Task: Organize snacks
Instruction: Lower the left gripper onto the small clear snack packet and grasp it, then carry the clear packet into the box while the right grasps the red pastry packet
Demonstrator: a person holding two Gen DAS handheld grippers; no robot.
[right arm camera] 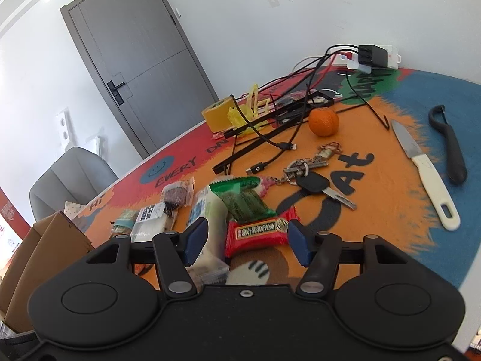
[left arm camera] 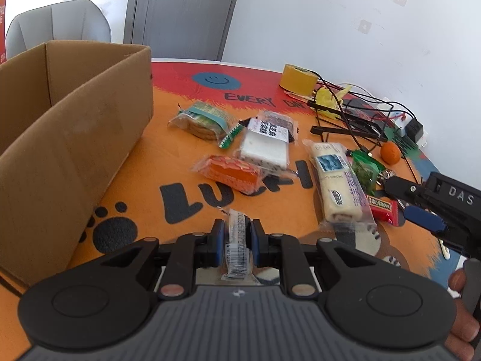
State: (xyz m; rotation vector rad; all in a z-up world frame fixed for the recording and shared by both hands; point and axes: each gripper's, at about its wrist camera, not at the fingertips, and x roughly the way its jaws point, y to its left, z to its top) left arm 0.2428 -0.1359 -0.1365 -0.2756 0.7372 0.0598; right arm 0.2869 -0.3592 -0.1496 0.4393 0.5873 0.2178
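Observation:
My left gripper (left arm camera: 237, 237) is shut on a clear-wrapped snack with a barcode (left arm camera: 237, 240), held above the orange mat beside the open cardboard box (left arm camera: 75, 138). Loose snacks lie on the mat: a cracker pack (left arm camera: 201, 120), a white cake pack (left arm camera: 266, 147), an orange pack (left arm camera: 231, 173), a long white roll (left arm camera: 336, 180), a green pack (right arm camera: 245, 200) and a red candy bar (right arm camera: 258, 234). My right gripper (right arm camera: 246, 240) is open, its blue pads on either side of the red candy bar; it also shows in the left wrist view (left arm camera: 427, 207).
A keyring (right arm camera: 312, 180), an orange fruit (right arm camera: 324, 121), a white-handled knife (right arm camera: 424, 177), a black peeler (right arm camera: 449, 144), a tape roll (left arm camera: 297, 79), tangled cables (right arm camera: 288, 120) and a power strip (right arm camera: 372, 57) lie on the mat's far and right side. A grey chair (left arm camera: 57, 27) stands behind the box.

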